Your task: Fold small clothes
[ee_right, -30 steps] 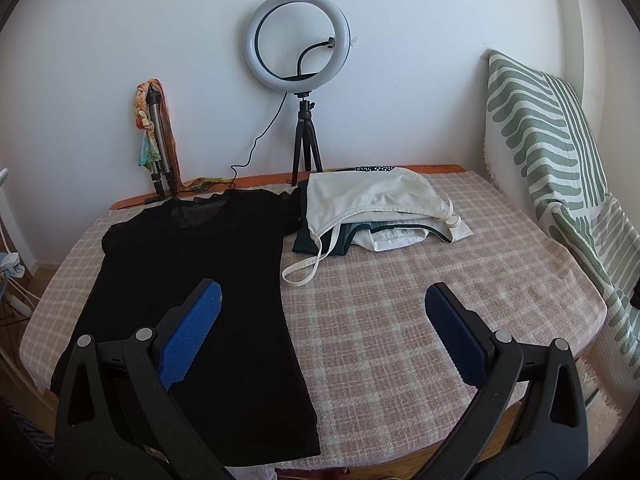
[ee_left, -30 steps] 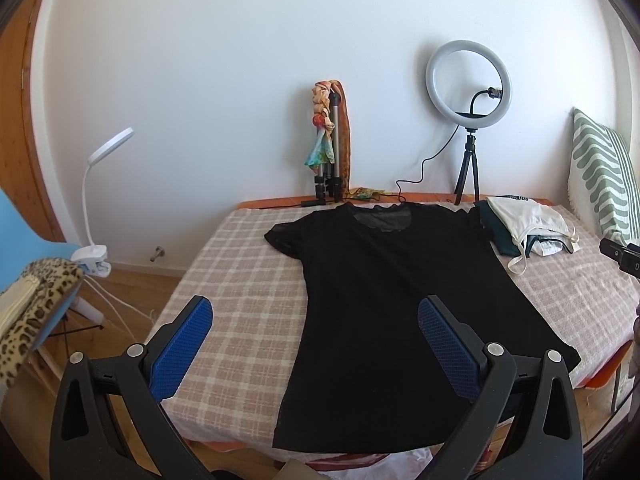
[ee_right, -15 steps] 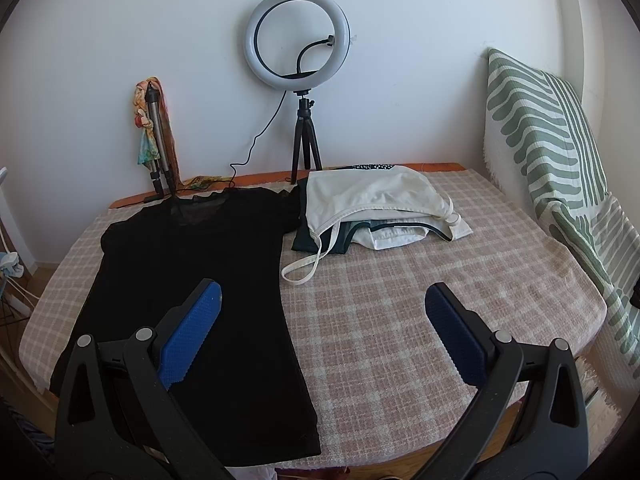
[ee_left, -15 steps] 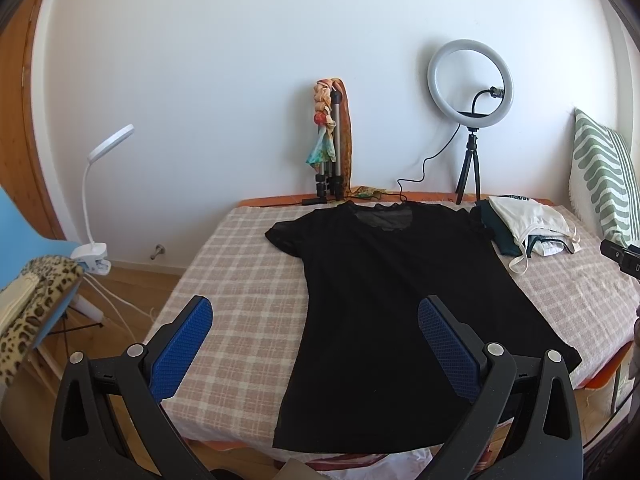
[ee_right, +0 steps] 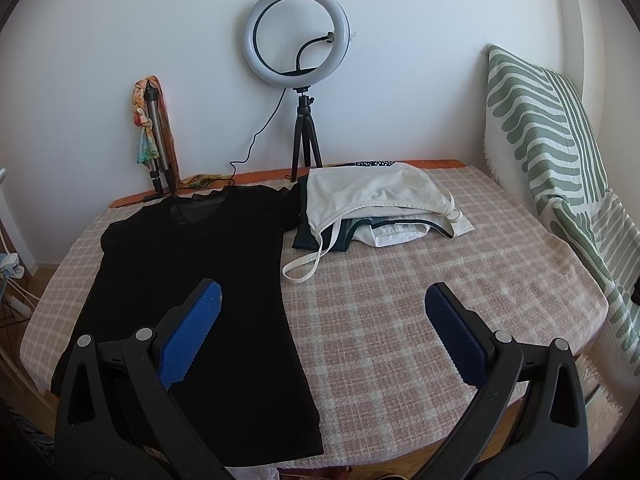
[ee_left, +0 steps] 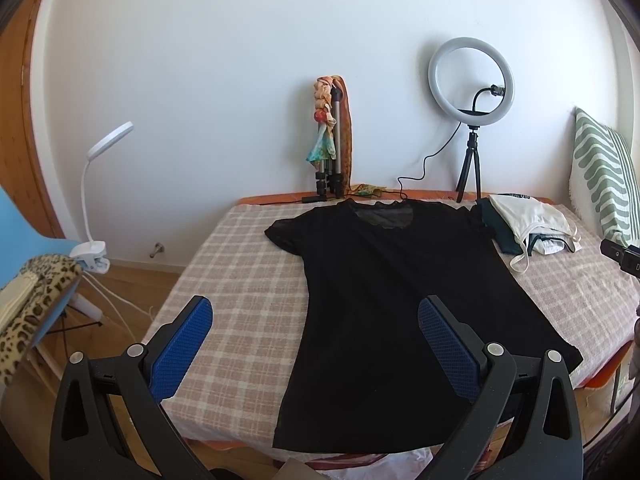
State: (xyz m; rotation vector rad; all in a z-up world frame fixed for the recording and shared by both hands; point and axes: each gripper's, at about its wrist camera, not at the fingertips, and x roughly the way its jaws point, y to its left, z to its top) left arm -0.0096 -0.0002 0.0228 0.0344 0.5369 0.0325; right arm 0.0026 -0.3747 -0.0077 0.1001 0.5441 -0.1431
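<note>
The left gripper (ee_left: 312, 332) and the right gripper (ee_right: 322, 320) hang with blue pads wide apart above the pink checked tablecloth (ee_right: 400, 304). A black short-sleeved T-shirt (ee_left: 384, 292) lies flat there. Behind it lies a pile of white and dark green clothes (ee_right: 376, 208), then a white ring light on a black tripod (ee_right: 298, 40) at the white wall (ee_left: 240, 60).

T-shirt (ee_left: 384, 304): lay flat on the table (ee_left: 240, 264), collar toward the far edge, hem at the near edge.
Clothes pile (ee_right: 376, 212): beside the T-shirt's right sleeve, near the far edge.
Ring light (ee_right: 298, 80): behind the pile, at the far edge.
Folded tripod (ee_left: 332, 148): far edge, behind the collar.
</note>
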